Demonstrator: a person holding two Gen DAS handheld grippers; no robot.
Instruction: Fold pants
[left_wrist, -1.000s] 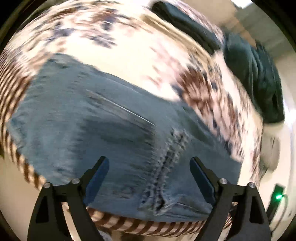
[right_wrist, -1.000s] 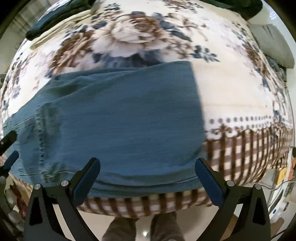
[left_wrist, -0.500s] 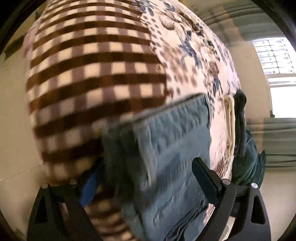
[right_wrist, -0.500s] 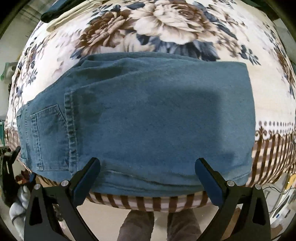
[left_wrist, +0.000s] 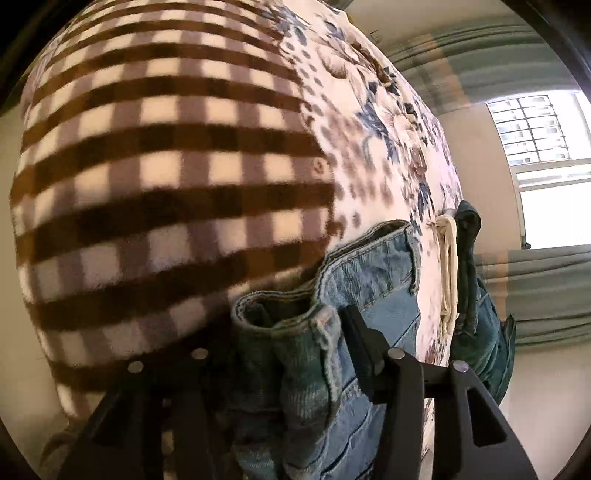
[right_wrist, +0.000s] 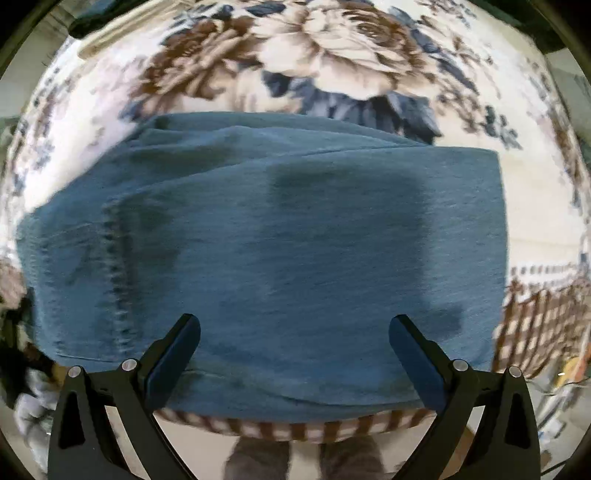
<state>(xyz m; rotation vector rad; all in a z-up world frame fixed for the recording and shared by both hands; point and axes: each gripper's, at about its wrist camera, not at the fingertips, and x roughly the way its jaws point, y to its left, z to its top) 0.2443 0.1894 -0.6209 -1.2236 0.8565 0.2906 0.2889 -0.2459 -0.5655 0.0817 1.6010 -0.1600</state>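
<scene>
the blanket-covered bed (right_wrist: 369, 66) carries the pants (right_wrist: 280, 236), lying flat near its front edge. the left gripper (left_wrist: 280, 354) is clamped on a waistband corner; lift it gently so the layers stay aligned. the right gripper (right_wrist: 295, 354) hovers spread wide (holding nothing). the left gripper's left finger is buried in denim.

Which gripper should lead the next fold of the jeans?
Left. The left gripper is already clamped on the jeans' waistband, so it can carry it over. The right gripper hangs open above the flat legs, holding nothing.
</scene>
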